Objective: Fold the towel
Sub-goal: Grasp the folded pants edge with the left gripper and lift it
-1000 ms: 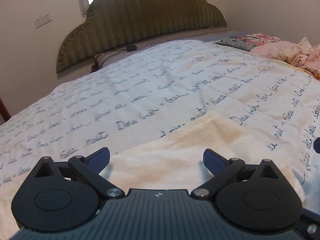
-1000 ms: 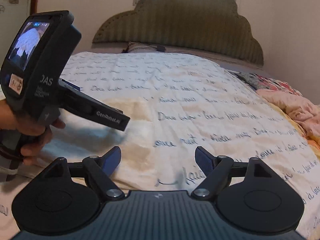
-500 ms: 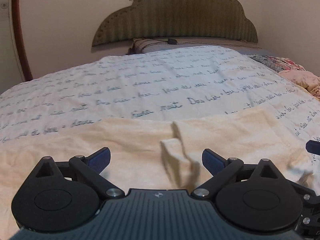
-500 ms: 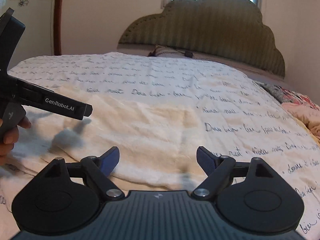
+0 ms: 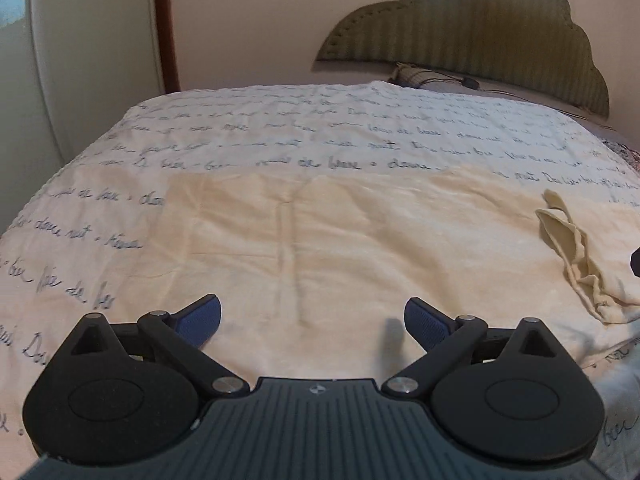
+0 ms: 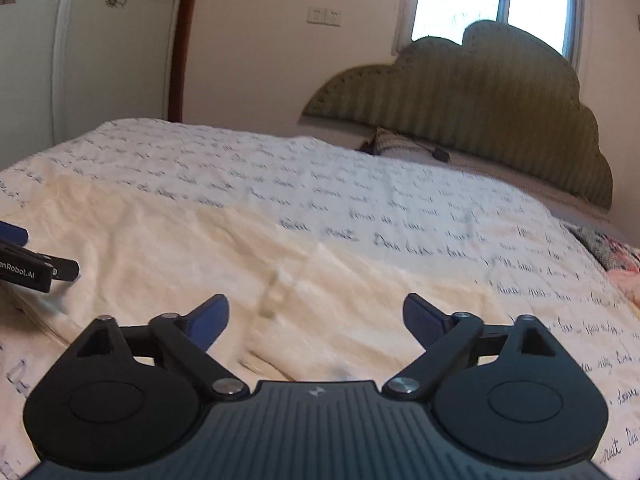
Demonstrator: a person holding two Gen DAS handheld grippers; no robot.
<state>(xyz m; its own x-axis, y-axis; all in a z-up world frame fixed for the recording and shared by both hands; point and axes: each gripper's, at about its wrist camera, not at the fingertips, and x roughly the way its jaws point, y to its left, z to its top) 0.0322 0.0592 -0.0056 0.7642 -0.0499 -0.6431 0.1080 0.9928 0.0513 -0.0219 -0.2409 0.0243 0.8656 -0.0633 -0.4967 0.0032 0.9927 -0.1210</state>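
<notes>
towel point(image 5: 360, 240) flat on bedspread point(image 5: 320, 136) | left gripper point(image 5: 312, 318) apart, empty | right gripper point(image 6: 316, 316) opening, empty

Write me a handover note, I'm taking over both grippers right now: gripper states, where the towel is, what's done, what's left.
Left gripper: open, empty, above the towel.
Right gripper: jaws opening, nothing between them.
Towel: cream, spread on the script-printed bedspread, with creases; its near right corner is flipped over and bunched.
Done: towel laid out; no finished fold shows.
Left: flatten that corner, grasp an edge with both grippers, fold.
</notes>
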